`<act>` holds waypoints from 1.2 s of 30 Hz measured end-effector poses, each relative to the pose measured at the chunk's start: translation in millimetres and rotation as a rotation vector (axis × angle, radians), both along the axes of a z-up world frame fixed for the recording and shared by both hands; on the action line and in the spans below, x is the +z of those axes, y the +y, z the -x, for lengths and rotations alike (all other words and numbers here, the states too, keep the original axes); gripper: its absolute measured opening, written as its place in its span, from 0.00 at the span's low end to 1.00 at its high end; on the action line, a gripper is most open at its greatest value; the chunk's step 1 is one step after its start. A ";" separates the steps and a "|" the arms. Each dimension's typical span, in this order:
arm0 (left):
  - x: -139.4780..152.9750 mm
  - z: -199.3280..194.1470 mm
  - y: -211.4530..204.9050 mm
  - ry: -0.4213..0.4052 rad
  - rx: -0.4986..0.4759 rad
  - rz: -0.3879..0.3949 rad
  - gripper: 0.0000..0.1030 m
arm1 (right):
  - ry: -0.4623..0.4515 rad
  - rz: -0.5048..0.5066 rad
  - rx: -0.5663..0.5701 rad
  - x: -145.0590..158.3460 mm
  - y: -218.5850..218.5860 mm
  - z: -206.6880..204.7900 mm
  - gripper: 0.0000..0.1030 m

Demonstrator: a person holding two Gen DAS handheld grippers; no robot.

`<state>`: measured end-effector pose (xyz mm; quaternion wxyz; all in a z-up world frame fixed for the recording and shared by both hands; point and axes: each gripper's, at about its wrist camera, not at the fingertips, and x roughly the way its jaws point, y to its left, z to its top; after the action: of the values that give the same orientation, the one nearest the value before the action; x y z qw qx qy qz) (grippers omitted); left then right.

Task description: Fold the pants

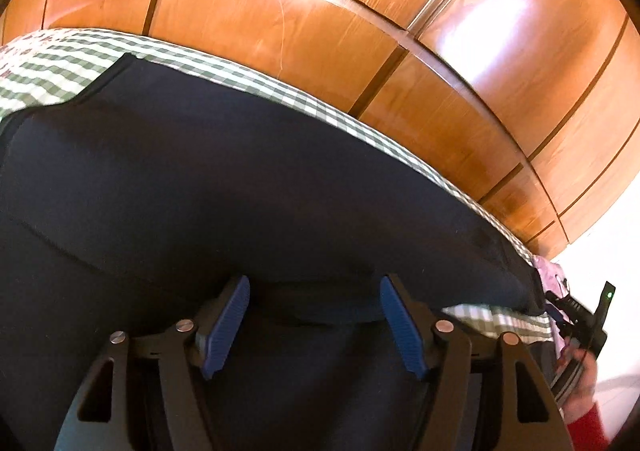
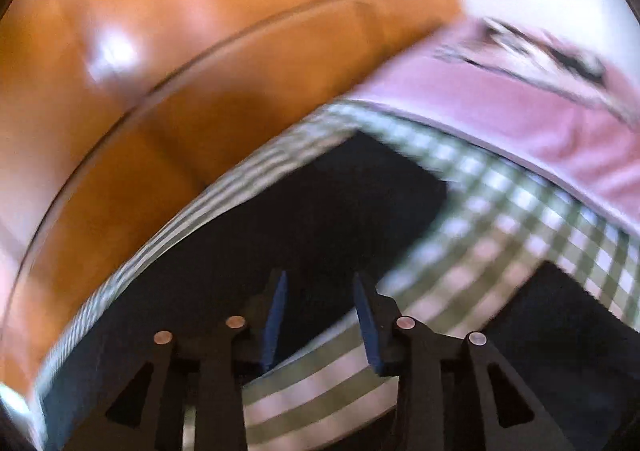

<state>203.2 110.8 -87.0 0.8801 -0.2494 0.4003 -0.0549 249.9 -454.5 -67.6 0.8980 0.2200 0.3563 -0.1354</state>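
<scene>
Dark navy pants (image 1: 240,191) lie spread over a green-and-white checked bedcover (image 1: 52,67). My left gripper (image 1: 314,287) hovers low over them, its blue pads (image 1: 228,315) wide apart. A fold edge of the cloth lies between the pads, untouched. The right wrist view is blurred. In it, my right gripper (image 2: 320,283) stands partly open over the edge of the pants (image 2: 320,203), with a clear gap between its pads and no cloth pinched. A second dark part of the pants (image 2: 560,339) lies at the lower right, with checked bedcover (image 2: 500,219) between the two.
Glossy wooden wardrobe doors (image 1: 320,11) stand close behind the bed's far edge. A pink cloth (image 2: 500,103) lies on the cover beyond the pants. A hand in a red sleeve (image 1: 586,411) shows at the far right of the left wrist view.
</scene>
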 end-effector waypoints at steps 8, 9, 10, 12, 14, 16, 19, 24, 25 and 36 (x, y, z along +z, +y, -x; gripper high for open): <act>46.0 -54.4 71.0 -0.038 0.127 -0.159 0.66 | 0.053 0.187 0.386 -15.2 111.1 -25.6 0.36; 49.0 -61.5 81.7 -0.041 0.151 -0.185 0.66 | 0.074 0.203 0.390 -18.8 112.1 -31.6 0.36; 51.7 -72.3 96.8 -0.040 0.182 -0.214 0.66 | 0.086 0.204 0.391 -20.3 113.9 -28.6 0.36; 53.0 -86.6 116.6 -0.034 0.215 -0.250 0.66 | 0.096 0.183 0.391 -24.8 110.3 -30.9 0.37; 50.2 -104.0 135.7 -0.015 0.228 -0.282 0.66 | 0.092 0.165 0.388 -26.8 107.6 -32.7 0.37; 43.9 -116.9 150.3 0.023 0.235 -0.295 0.66 | 0.090 0.163 0.387 -26.4 105.0 -28.8 0.37; 31.0 -136.1 163.8 0.077 0.225 -0.298 0.65 | 0.091 0.185 0.384 -25.6 106.1 -27.8 0.38; 11.8 -147.4 169.8 0.097 0.216 -0.291 0.65 | 0.085 0.188 0.382 -25.7 108.5 -25.4 0.38; 6.6 -149.0 170.7 0.098 0.213 -0.289 0.64 | 0.083 0.183 0.381 -25.6 107.5 -25.5 0.38; -0.4 -146.2 151.4 0.058 0.157 -0.366 0.18 | 0.080 0.207 0.373 -25.0 109.2 -25.8 0.38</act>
<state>349.4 262.3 -87.5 0.9005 -0.1171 0.4080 0.0948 275.6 -345.3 -92.6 0.9104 0.0512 0.4103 -0.0113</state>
